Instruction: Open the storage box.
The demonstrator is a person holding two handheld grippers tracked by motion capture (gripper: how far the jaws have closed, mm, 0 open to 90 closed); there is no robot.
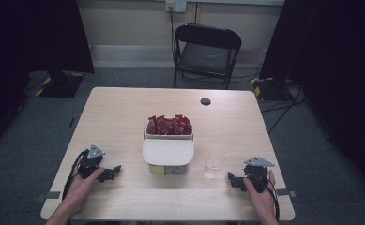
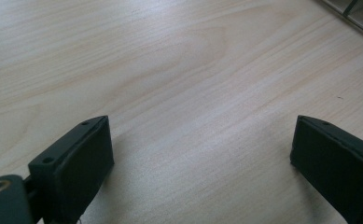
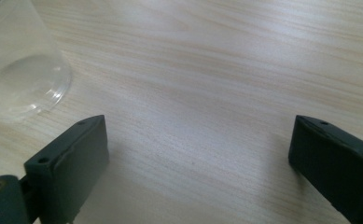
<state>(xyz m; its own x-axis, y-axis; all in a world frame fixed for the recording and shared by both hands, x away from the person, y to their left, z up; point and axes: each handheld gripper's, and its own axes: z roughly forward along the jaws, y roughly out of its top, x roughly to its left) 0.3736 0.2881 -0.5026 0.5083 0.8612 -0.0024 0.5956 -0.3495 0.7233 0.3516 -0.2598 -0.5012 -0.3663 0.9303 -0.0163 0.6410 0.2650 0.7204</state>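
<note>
A white box [image 1: 168,152] stands in the middle of the wooden table [image 1: 124,112]; its far compartment holds several red packets [image 1: 169,125] and a flat lid covers the near part. A clear plastic cup [image 1: 214,163] stands upright just right of the box. My left gripper [image 1: 116,170] rests on the table near the front left, jaws wide apart with bare wood [image 2: 202,140] between them. My right gripper [image 1: 231,179] rests near the front right, open and empty, a short way from the clear cup [image 3: 20,70].
A black folding chair [image 1: 206,52] stands beyond the table's far edge. A small dark round grommet [image 1: 205,101] sits in the tabletop at the back right. Bare wood lies on both sides of the box.
</note>
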